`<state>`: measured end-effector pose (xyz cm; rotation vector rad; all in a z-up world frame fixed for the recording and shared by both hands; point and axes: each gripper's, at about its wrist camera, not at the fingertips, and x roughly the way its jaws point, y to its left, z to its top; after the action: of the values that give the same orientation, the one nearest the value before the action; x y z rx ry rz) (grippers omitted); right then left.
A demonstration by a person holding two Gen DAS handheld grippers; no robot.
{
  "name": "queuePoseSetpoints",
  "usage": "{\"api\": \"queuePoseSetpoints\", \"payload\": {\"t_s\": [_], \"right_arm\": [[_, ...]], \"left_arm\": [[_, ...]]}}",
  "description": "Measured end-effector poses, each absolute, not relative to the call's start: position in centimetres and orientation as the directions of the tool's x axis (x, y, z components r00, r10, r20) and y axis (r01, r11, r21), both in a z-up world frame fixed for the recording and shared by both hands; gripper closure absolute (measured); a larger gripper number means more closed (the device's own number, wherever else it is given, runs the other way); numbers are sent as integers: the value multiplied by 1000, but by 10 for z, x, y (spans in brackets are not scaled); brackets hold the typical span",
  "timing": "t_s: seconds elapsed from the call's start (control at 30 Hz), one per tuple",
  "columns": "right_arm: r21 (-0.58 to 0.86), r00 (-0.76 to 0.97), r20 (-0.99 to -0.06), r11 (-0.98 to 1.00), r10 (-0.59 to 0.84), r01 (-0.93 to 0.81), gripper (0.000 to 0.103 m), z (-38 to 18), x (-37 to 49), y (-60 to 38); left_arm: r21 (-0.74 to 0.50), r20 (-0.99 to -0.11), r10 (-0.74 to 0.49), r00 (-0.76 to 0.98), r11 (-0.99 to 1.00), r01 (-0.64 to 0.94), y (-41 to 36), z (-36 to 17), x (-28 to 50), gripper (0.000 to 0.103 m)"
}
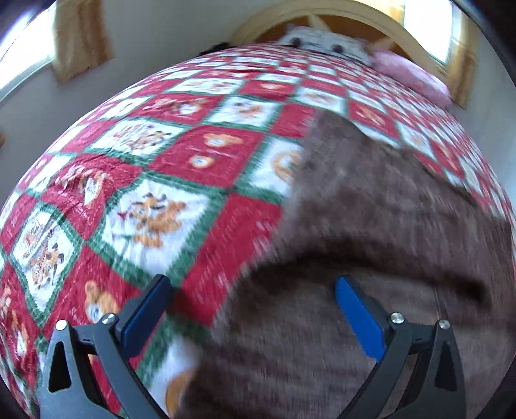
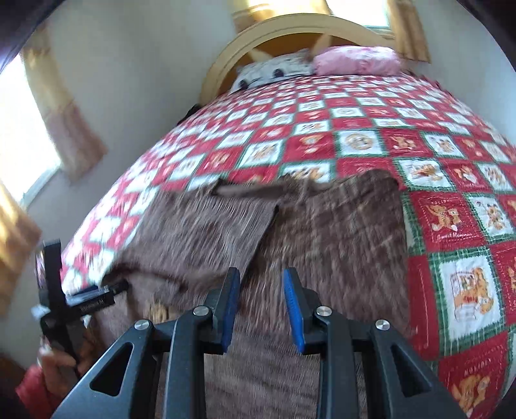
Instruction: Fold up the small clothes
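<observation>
A brown ribbed knit garment [image 1: 371, 209] [image 2: 338, 232] lies spread on the red, white and green teddy-bear quilt [image 1: 161, 145] [image 2: 322, 129]. In the right wrist view one flap [image 2: 209, 225] is folded over its left half. My left gripper [image 1: 251, 283] stands wide open above the garment's left edge, one finger over quilt and one over knit, with nothing between the pads. My right gripper [image 2: 261, 274] hovers over the garment's near middle with a narrow gap between its blue pads; no cloth shows pinched there. Both views are blurred by motion.
A pink pillow [image 2: 354, 59] [image 1: 409, 74] and a patterned pillow [image 2: 274, 69] lie against the curved wooden headboard [image 2: 290, 29] at the bed's far end. A hand in a red sleeve [image 2: 29, 393] holds the left tool [image 2: 80, 299] at the bed's left edge. Curtained windows [image 2: 19, 138] line the wall.
</observation>
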<state>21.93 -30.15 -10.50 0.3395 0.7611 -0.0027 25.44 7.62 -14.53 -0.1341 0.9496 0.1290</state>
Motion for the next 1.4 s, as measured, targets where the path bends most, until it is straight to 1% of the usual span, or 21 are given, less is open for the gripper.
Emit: {"api": "queuePoseSetpoints", "payload": {"t_s": [0.1, 0.13, 0.17, 0.23, 0.33, 0.43, 0.53, 0.6, 0.67, 0.7, 0.73, 0.87, 0.93, 1.0, 1.1, 1.17, 1.27, 1.37, 1.4], "right_arm": [[364, 726, -673, 918, 142, 158, 73, -110, 237, -306], [384, 721, -676, 908, 154, 166, 73, -114, 241, -305], [399, 715, -679, 901, 167, 168, 73, -118, 243, -304], [414, 700, -687, 897, 195, 156, 73, -126, 247, -296], [365, 686, -702, 923, 190, 118, 73, -131, 248, -276], [330, 695, -692, 942, 194, 65, 73, -130, 249, -259], [295, 697, -691, 955, 191, 31, 73, -130, 253, -243], [284, 685, -698, 959, 210, -4, 73, -135, 257, -231], [281, 645, -722, 958, 249, -56, 73, -146, 260, -216], [262, 621, -740, 961, 258, -87, 73, -153, 261, -207], [203, 637, -738, 974, 221, -103, 73, -154, 256, -200], [156, 635, -750, 982, 185, -103, 73, -148, 244, -201], [152, 633, -752, 983, 182, -103, 73, -145, 229, -209], [155, 650, -742, 985, 164, -72, 73, -140, 216, -223], [203, 698, -705, 979, 127, 28, 73, -130, 199, -260], [225, 722, -688, 967, 73, 117, 73, -124, 200, -285], [261, 738, -674, 942, 20, 212, 73, -117, 206, -310], [269, 741, -672, 932, 1, 243, 73, -122, 215, -311], [268, 735, -678, 931, 0, 247, 73, -126, 218, -309]], "left_arm": [[-64, -813, 113, 572, 958, -280, 95, -147, 258, 0], [-85, -811, 111, 574, 949, -304, 103, -149, 256, 0], [-102, -808, 101, 580, 946, -308, 105, -149, 254, 0], [-75, -806, 138, 576, 941, -330, 109, -149, 250, 0], [-94, -800, 131, 585, 937, -338, 113, -149, 247, 0], [-109, -797, 134, 589, 927, -358, 117, -149, 246, 0], [-97, -803, 149, 577, 923, -373, 117, -150, 249, 0], [-95, -801, 153, 579, 922, -376, 115, -149, 249, 0], [-130, -794, 137, 592, 914, -385, 121, -149, 246, 0], [-142, -792, 131, 596, 911, -388, 123, -149, 244, 0], [-150, -792, 124, 598, 909, -388, 124, -150, 244, 0], [-131, -799, 118, 590, 923, -362, 123, -146, 239, 0], [-56, -797, 165, 581, 938, -343, 121, -141, 229, 1], [-22, -768, 186, 613, 949, -316, 122, -131, 217, 1], [-42, -725, 162, 670, 960, -278, 127, -109, 216, 1], [-69, -704, 126, 699, 967, -244, 122, -94, 231, 1], [-80, -697, 71, 714, 981, -176, 99, -79, 263, 1], [-58, -686, 34, 726, 993, -102, 63, -76, 291, 1], [-27, -691, 54, 721, 995, -100, 50, -80, 305, 1]]}}
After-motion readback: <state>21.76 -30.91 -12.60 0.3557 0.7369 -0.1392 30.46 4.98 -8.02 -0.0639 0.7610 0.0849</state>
